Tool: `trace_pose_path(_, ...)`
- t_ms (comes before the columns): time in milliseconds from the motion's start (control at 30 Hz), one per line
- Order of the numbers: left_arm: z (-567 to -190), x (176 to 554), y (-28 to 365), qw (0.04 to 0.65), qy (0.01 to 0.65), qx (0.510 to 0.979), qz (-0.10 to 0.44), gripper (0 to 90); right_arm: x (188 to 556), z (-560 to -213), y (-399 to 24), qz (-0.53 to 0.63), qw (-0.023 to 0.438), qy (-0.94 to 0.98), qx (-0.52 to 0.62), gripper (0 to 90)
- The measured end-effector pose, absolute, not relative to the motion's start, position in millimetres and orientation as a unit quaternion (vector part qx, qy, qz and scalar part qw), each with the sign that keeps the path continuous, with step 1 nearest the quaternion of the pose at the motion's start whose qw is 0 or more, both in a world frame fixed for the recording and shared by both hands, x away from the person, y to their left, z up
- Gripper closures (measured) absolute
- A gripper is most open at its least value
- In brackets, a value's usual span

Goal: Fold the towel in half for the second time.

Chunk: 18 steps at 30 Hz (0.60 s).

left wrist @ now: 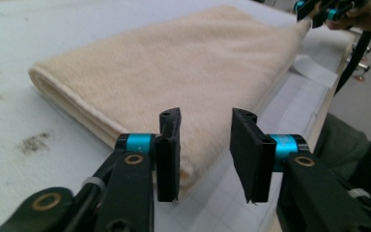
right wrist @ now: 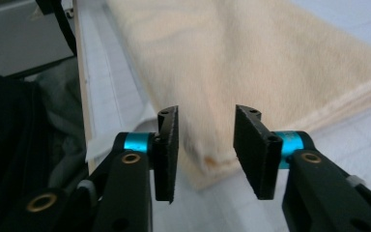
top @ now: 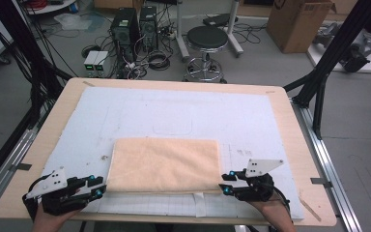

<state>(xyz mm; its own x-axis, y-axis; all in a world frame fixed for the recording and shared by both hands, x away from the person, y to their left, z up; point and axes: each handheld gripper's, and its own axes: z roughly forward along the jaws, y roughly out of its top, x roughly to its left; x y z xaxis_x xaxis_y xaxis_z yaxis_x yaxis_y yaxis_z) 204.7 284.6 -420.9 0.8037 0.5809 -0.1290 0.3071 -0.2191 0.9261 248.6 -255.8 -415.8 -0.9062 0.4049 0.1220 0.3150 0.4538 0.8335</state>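
Left claw [top: 98, 187], right claw [top: 226, 183] agape

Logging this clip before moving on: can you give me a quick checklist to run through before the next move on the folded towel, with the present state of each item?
1. Towel lies folded and flat on the white mat: ok.
2. Left tool is open at the towel's near left corner, with no cloth pinched between its pads: ok.
3. Right tool is open at the near right corner, with the corner lying ahead of its gap: ok.
4. Towel's layered edges are lined up at both near corners: ok.
5. Whether either tool touches the cloth: cannot tell.
6. Mat beyond the towel is bare, leaving room for another fold: ok.
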Motion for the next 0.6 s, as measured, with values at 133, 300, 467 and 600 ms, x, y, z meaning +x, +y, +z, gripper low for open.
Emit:
trace_pose_path(133,-417.6,216.1,266.0,0.541,0.280,0.784,0.121,67.4,256.8,-408.8,-238.9,0.483,0.045,0.852,0.199,63.3)
trace_pose_path(300,-422.0,235.4,240.8,0.520,0.273,0.803,0.106,75.3,269.9,-410.6,-209.4,0.466,0.038,0.866,0.180,75.4)
trace_pose_path(467,-425.1,242.7,226.5,0.508,0.264,0.814,0.101,76.8,282.0,-416.1,-193.4,0.458,0.013,0.873,0.168,77.9)
trace_pose_path(600,-430.4,242.2,225.1,0.484,0.264,0.828,0.101,77.0,281.9,-421.5,-185.3,0.438,0.001,0.886,0.154,78.3)
